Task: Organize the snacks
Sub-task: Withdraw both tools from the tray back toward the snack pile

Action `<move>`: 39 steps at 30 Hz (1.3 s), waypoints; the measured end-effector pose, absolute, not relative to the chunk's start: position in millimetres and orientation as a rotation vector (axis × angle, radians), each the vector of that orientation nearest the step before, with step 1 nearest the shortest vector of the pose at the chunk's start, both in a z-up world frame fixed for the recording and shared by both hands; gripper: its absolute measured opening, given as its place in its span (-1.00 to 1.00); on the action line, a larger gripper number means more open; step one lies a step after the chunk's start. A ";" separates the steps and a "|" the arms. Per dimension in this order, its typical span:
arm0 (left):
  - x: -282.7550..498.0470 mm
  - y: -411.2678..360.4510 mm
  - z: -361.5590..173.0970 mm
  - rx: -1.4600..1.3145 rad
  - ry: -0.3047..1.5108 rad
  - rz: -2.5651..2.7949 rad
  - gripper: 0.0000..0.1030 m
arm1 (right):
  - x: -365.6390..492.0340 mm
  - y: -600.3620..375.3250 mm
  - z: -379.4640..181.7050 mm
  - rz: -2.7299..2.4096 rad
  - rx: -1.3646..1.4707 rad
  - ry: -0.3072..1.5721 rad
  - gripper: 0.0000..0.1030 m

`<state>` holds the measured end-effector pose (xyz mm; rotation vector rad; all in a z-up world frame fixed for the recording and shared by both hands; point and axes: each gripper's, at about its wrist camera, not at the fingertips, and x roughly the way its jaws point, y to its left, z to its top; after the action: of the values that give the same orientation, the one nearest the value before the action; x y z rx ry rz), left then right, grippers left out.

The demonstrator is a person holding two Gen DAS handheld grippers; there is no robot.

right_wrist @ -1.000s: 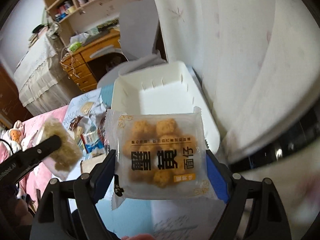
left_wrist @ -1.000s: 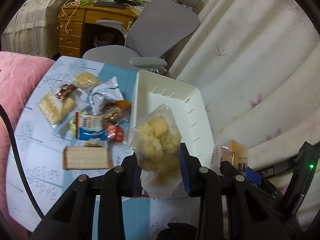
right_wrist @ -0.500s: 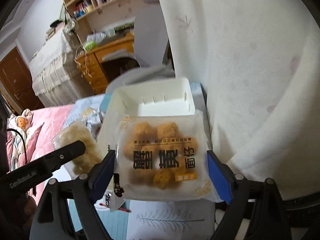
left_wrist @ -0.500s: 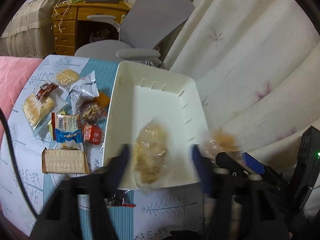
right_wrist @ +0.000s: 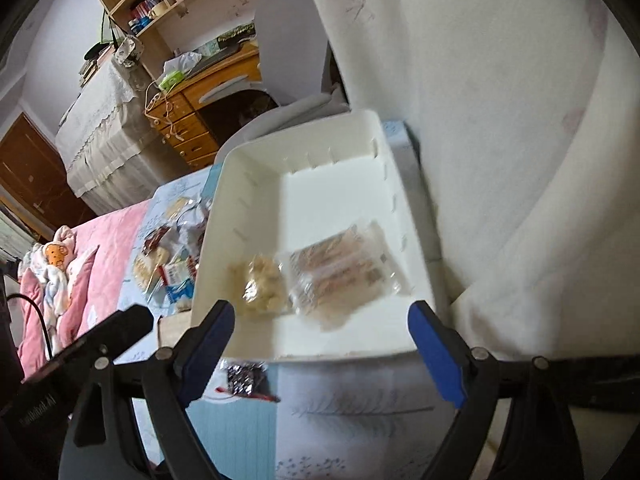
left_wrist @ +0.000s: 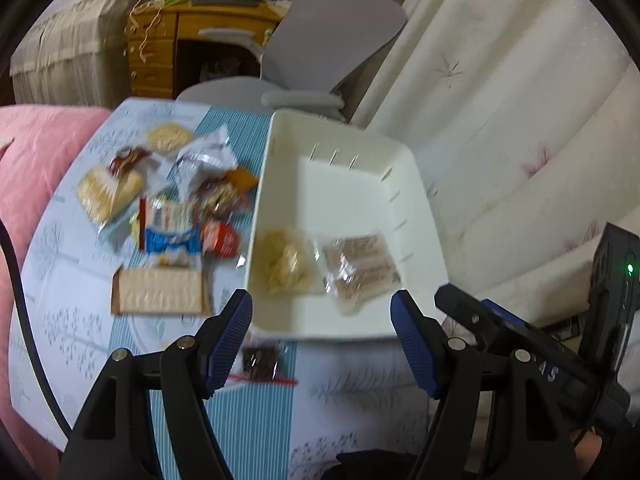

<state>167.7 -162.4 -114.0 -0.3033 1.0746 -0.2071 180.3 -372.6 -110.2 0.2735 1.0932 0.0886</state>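
Along the curtain-side edge of the table (left_wrist: pixel 256 432) we see the white bin (left_wrist: pixel 416 184), its long side running away from us. Two packets lie on its floor at the near end: a clear bag of pale yellow puffs (left_wrist: pixel 286 262) by the wall that faces the loose snacks, and a flat clear packet of brown balls (left_wrist: pixel 360 268) just beside it, toward the curtain; the blur keeps us from saying whether their edges touch. Our left gripper (left_wrist: pixel 322 334) hangs over the bin's near rim with its blue pads spread and nothing between them. Our right gripper (right_wrist: pixel 322 338) stands the same way over that rim, jaws wide and empty. Outside the bin, toward the pink bedding (left_wrist: pixel 32 168), the remaining snacks sit in a loose heap (left_wrist: pixel 172 200) on the cloth, and a flat cracker pack (left_wrist: pixel 160 290) lies nearest us among them. A small dark wrapper with a red strip (left_wrist: pixel 260 362) rests on the cloth just below the bin's near rim.
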 end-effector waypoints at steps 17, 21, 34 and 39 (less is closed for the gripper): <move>133.1 -78.1 -134.8 -0.268 1.174 -0.185 0.48 | 133.2 -338.1 -154.4 -0.049 0.458 1.260 0.73; 133.2 -55.6 -129.2 -0.180 1.170 -0.235 0.48 | 119.5 -321.4 -158.1 -0.108 0.497 1.264 0.73; 144.7 6.7 -120.5 0.053 1.153 -0.413 0.51 | 83.8 -244.0 -163.1 -0.277 0.633 1.215 0.73; 144.9 20.3 -122.8 0.154 1.125 -0.507 0.51 | 67.7 -217.0 -169.2 -0.345 0.679 1.173 0.73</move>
<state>144.9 20.3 -122.8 0.1537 1.1251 -0.5066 67.7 -217.0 -169.2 0.6788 1.1730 -0.3454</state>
